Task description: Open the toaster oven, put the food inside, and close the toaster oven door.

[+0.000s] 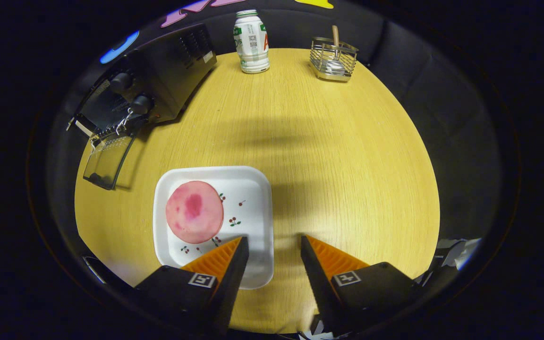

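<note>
On the round wooden table (328, 156) a black toaster oven (158, 80) is seen well ahead and to the left of the fingers, its glass door (106, 160) already let down flat onto the tabletop; the opening step is therefore judged done. Nearer, a white square plate (253, 198) carries a round pink slice of food (194, 211), which is not yet lifted; one finger is held over the plate's near corner. The gripper (274, 243) is spread wide and nothing is held between its fingers. Loading the food and shutting the door are judged to remain. Beyond, a white bottle (251, 42) and a wire basket (333, 59) are set at the far edge.
</note>
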{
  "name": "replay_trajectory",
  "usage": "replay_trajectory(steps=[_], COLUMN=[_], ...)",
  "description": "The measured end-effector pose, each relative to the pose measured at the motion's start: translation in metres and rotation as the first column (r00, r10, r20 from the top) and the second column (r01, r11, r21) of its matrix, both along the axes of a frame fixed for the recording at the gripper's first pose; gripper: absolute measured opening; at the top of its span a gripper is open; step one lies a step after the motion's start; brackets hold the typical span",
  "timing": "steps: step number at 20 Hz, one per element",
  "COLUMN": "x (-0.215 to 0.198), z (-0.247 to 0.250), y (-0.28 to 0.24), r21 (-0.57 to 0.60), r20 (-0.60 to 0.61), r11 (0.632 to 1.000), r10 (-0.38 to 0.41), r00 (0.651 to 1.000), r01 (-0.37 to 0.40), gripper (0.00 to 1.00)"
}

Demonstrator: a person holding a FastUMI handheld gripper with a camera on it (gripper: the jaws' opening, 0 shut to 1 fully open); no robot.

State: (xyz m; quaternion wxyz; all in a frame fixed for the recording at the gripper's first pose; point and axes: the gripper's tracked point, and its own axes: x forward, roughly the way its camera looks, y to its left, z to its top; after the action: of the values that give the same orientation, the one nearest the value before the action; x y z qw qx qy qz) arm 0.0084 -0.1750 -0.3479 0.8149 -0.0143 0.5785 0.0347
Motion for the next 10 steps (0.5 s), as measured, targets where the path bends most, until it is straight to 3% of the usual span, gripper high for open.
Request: replay_trajectory(steps=[4,5,6,10], x=[0.0000,0.0009,-0.0017,-0.0035], z=[-0.0016,-0.0035,-0.0021,-0.0020], y=[0.0001,0.0035,0.0045,0.0084], r21=[0.035,0.062,0.070,0.103], r20=[-0.064,-0.082,-0.099,-0.072], r11=[0.997,0.995,0.994,0.995], r10=[-0.066,-0.076,-0.082,0.003], r00=[0.996,0.994,0.992,0.997], r01=[0.068,0.081,0.090,0.004], gripper=[0.42,0.41,0.14,0.08])
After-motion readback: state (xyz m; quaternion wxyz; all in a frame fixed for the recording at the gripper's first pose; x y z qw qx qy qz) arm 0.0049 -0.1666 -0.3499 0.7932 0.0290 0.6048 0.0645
